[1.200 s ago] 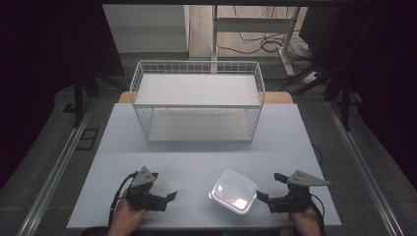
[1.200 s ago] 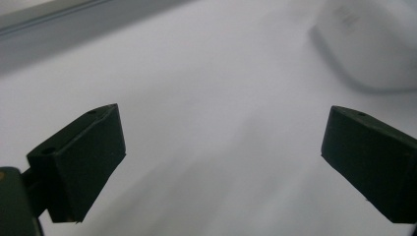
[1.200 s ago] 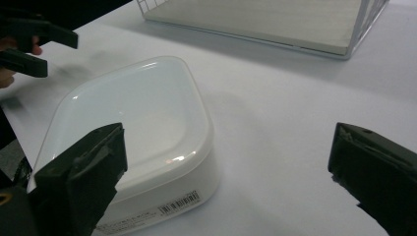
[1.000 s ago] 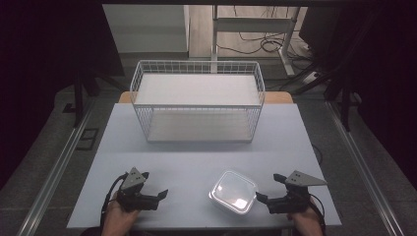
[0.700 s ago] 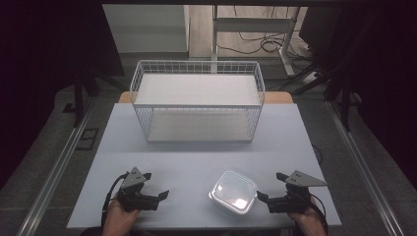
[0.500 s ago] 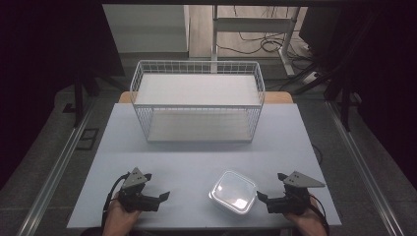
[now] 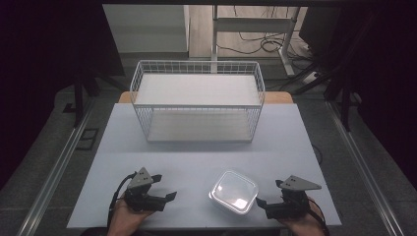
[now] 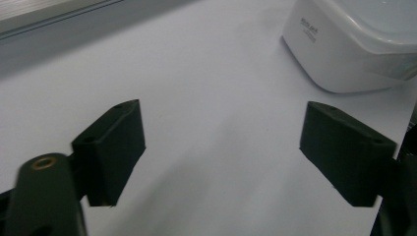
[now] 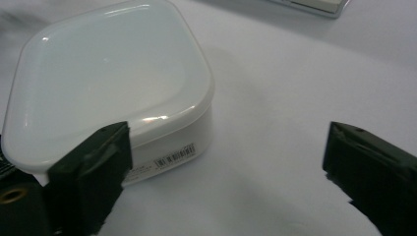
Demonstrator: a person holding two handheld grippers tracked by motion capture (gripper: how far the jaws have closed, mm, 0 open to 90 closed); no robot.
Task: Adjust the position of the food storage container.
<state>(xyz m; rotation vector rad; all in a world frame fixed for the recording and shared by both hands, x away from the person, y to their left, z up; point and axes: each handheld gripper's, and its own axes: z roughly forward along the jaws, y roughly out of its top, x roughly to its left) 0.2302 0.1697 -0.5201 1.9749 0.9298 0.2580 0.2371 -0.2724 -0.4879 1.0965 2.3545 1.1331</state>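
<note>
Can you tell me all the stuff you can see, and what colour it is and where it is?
table: one, white, in the middle of the high view, holding everything else.
wire basket: one, white, on the far half of the table, nothing visible in it.
plastic container: one, whitish with its lid on, on the near part of the table, between the two grippers and nearer the right one.
label: one, small and white, on the container's side wall.
floor cables: several, dark, on the floor beyond the table.
left hand-held gripper: one, black, near left of the table, jaws open, holding nothing.
right hand-held gripper: one, black, near right, jaws open beside the container.
hands: two, at the bottom edge, one on each gripper.
</note>
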